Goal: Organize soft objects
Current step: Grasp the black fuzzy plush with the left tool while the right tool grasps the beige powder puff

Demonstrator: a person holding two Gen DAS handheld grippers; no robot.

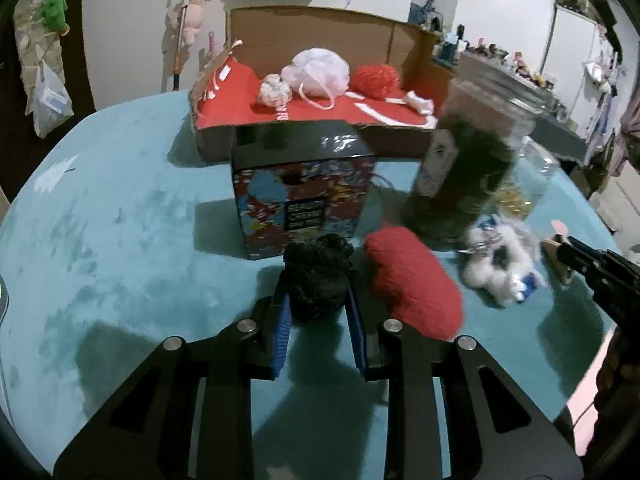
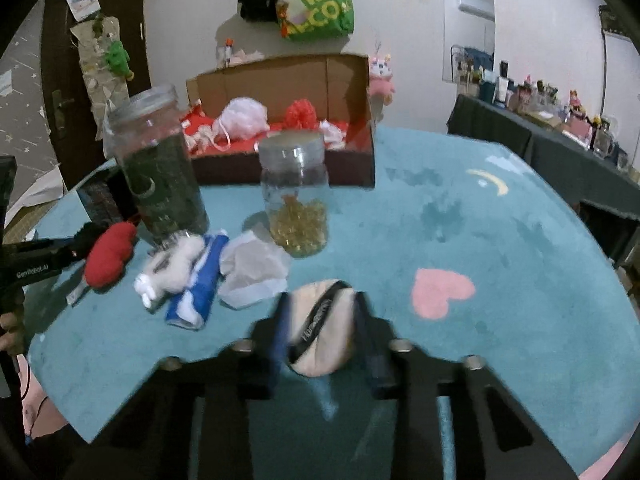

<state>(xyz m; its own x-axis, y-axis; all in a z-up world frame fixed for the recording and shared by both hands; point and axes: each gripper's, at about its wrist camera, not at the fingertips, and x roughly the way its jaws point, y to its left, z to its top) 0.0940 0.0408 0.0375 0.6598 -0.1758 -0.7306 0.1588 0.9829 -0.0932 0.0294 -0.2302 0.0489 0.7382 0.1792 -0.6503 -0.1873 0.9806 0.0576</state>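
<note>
My left gripper (image 1: 318,280) is shut on a black fuzzy ball (image 1: 316,276), held just above the teal cloth. A red knitted soft piece (image 1: 414,286) lies right of it, also in the right wrist view (image 2: 109,254). A white and blue plush (image 1: 500,260) lies further right, also in the right wrist view (image 2: 180,276). My right gripper (image 2: 322,316) is shut on a beige pouch with a black strap (image 2: 324,328). The open cardboard box (image 1: 320,32) with red lining holds a white mesh puff (image 1: 316,70), a red puff (image 1: 376,76) and a small white ball (image 1: 274,92).
A black patterned box (image 1: 300,192) stands before the cardboard box. A tall jar with green contents (image 2: 160,164) and a smaller jar with gold bits (image 2: 296,200) stand on the teal table (image 2: 480,240). A white crumpled wrapper (image 2: 252,276) lies near the plush.
</note>
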